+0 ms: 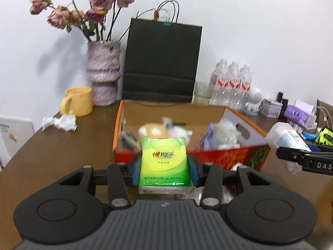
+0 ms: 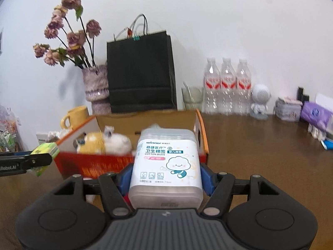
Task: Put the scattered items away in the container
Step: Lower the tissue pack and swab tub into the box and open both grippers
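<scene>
My left gripper point(image 1: 164, 171) is shut on a green tissue pack point(image 1: 164, 162), held above the brown table just before the red front wall of the open cardboard box point(image 1: 235, 156). Inside the box lie a yellow and white plush toy point(image 1: 154, 131), a pale mesh pouch and other small items. My right gripper point(image 2: 165, 179) is shut on a white box of cotton buds point(image 2: 166, 162), also just short of the cardboard box point(image 2: 93, 164). Each gripper shows at the edge of the other's view, holding the cotton bud box point(image 1: 285, 143) and the tissue pack point(image 2: 44, 154).
Behind the box stand a black paper bag point(image 1: 162, 62), a purple vase with dried roses point(image 1: 103, 73), a yellow mug point(image 1: 77, 102) and three water bottles point(image 2: 226, 85). Crumpled paper point(image 1: 60, 123) lies at the left. A white figurine point(image 2: 260, 102) and purple packets point(image 2: 316, 114) crowd the right.
</scene>
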### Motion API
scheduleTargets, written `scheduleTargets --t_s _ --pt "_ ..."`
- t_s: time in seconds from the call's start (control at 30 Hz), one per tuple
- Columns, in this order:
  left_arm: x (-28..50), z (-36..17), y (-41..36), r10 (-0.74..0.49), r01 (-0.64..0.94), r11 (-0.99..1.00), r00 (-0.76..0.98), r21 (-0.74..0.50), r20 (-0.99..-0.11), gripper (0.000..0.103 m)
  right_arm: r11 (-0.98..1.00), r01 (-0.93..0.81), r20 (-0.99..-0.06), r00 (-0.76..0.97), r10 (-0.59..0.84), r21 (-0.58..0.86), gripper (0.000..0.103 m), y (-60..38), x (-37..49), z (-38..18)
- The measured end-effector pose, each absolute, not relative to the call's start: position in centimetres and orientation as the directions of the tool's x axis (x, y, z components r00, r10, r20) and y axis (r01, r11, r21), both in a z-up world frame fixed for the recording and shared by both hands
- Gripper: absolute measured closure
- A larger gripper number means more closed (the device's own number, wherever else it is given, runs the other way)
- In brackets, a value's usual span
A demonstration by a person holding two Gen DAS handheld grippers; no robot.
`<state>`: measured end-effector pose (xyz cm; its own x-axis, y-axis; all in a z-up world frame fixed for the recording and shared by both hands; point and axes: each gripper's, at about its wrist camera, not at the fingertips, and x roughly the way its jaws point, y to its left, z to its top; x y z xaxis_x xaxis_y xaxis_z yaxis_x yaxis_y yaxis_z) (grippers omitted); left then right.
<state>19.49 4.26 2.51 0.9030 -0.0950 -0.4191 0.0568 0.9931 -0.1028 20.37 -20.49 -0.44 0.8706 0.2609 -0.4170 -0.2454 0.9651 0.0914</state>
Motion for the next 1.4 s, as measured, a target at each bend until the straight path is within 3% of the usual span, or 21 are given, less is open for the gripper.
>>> scheduleTargets --t_s 0.33,0.67,0.97,1.0,1.03,1.07,1.13,1.17,1.4 --pt "28.0 4.7 4.7 -0.080 0.038 0.993 0.917 -0.115 -0.392 0.057 0.960 -0.261 -0.420 0.864 0.277 0.097 0.039 -18.7 29.6 1.6" --pt "36.2 2.7 6.4 -0.072 0.002 0.989 0.878 -0.147 -0.474 0.057 0.960 -0.258 -0.503 0.820 0.275 0.105 0.039 -16.6 38.8 -0.7" --pt "38.7 1.5 6.5 -0.066 -0.004 0.991 0.853 -0.132 -0.518 0.056 0.963 -0.251 -0.552 0.791 0.264 0.101 0.039 -16.2 41.4 -1.8" --pt "38.8 1.5 6.5 -0.063 -0.006 0.992 0.849 -0.127 -0.525 0.054 0.961 -0.257 -0.557 0.786 0.268 0.101 0.039 -16.2 41.5 -1.8" --pt "38.9 1.4 6.3 -0.057 -0.009 0.993 0.843 -0.119 -0.535 0.040 0.959 -0.263 -0.561 0.781 0.273 0.101 0.038 -16.2 41.4 -1.8" --pt "38.9 1.4 6.2 -0.049 -0.015 0.993 0.842 -0.113 -0.538 0.019 0.959 -0.265 -0.565 0.779 0.274 0.099 0.025 -16.2 41.4 -1.7" --pt "38.6 1.6 5.8 -0.033 -0.018 0.996 0.849 -0.092 -0.528 0.005 0.963 -0.257 -0.565 0.784 0.257 0.082 0.003 -16.0 41.1 -1.5" --pt "38.6 1.7 5.6 -0.027 -0.016 0.997 0.851 -0.078 -0.524 0.000 0.965 -0.254 -0.558 0.792 0.249 0.070 0.002 -15.9 40.9 -1.4" --pt "38.3 1.8 4.6 -0.009 -0.011 0.999 0.851 -0.035 -0.525 0.000 0.967 -0.248 -0.564 0.791 0.239 0.062 0.001 -15.8 40.6 -1.0"
